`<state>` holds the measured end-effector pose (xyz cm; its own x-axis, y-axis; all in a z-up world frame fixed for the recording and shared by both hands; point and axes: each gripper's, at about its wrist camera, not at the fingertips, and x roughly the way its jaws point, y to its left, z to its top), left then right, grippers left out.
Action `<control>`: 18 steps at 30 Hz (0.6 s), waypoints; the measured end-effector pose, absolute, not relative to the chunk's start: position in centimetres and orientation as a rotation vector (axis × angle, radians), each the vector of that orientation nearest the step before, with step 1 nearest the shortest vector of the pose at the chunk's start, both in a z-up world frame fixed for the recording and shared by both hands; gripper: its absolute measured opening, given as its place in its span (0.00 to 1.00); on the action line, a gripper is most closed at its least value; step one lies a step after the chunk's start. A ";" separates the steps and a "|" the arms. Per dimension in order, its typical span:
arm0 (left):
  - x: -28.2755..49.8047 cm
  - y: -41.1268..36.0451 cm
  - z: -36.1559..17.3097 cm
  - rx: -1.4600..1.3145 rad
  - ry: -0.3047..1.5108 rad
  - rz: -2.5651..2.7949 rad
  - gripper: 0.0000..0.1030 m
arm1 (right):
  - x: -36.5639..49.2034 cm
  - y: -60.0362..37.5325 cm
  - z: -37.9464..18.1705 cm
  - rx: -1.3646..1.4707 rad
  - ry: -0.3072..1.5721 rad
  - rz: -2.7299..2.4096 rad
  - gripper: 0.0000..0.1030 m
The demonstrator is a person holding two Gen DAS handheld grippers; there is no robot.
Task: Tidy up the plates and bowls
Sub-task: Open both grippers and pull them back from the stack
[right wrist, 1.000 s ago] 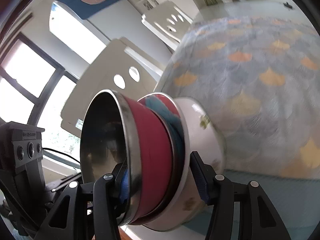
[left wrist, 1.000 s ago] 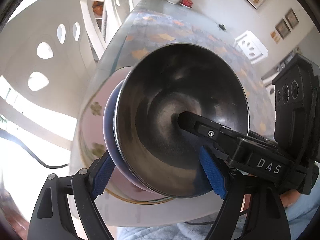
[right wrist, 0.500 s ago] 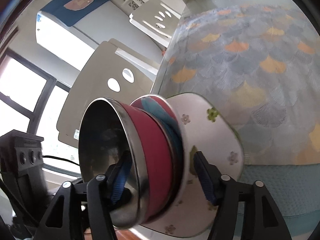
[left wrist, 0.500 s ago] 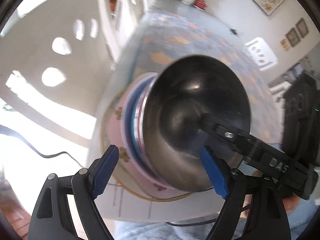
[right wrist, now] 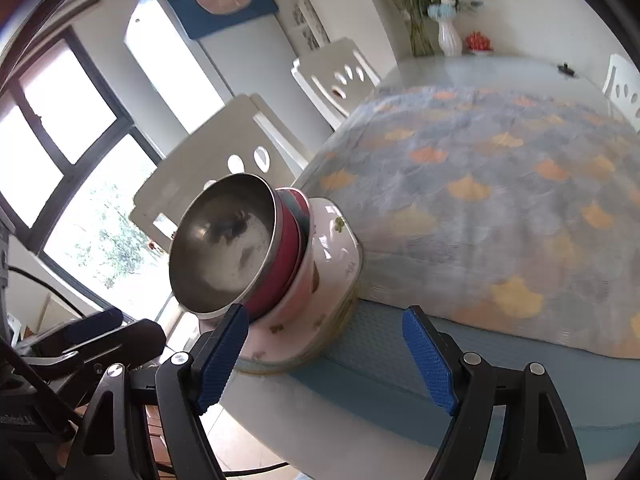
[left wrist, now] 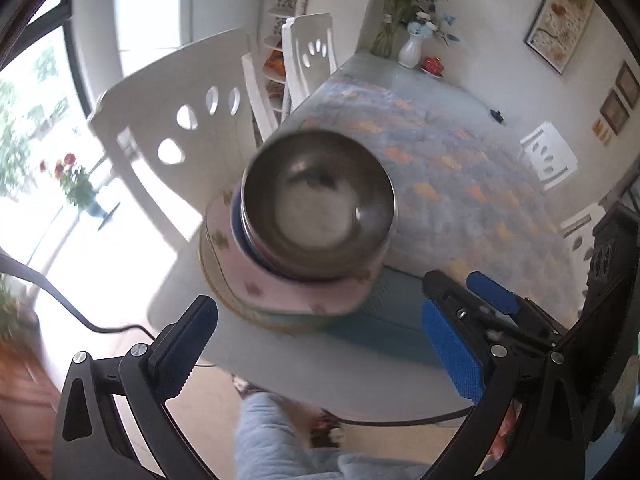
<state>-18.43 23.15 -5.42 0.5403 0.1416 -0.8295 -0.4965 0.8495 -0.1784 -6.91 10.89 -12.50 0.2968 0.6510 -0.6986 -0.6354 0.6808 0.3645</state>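
Note:
A stack of dishes stands at the near left corner of the table. A steel bowl (left wrist: pixel 316 196) tops it, over a red-sided bowl (right wrist: pixel 286 264), a blue one (left wrist: pixel 237 224) and white floral plates (left wrist: pixel 280 292). It also shows in the right wrist view, with the steel bowl (right wrist: pixel 224 240) on top and the plates (right wrist: pixel 324 304) below. My left gripper (left wrist: pixel 320 344) is open, below and clear of the stack. My right gripper (right wrist: pixel 326 360) is open, just in front of the stack; it appears in the left wrist view (left wrist: pixel 464 292) to the stack's right.
The table carries a blue cloth with orange fans (right wrist: pixel 500 184) and a teal edge (right wrist: pixel 400 356). White chairs (left wrist: pixel 180 128) stand along the left side. A vase of flowers (right wrist: pixel 444 36) and a red dish (right wrist: pixel 478 44) sit at the far end.
Both grippers have opened and pulled back from the stack. The right gripper let go of the steel bowl's rim; the stack now rests on the table corner.

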 end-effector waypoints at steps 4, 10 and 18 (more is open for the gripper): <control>-19.6 21.3 -6.5 -0.465 0.953 0.412 0.99 | -7.2 9.0 -12.5 0.024 0.949 0.861 0.75; -19.8 19.2 -7.0 -0.482 0.899 0.349 0.99 | -8.2 6.6 -12.6 0.010 0.926 0.828 0.75; -17.8 16.0 -8.3 -0.420 0.959 0.284 0.99 | -7.7 3.4 -13.0 -0.019 0.928 0.738 0.75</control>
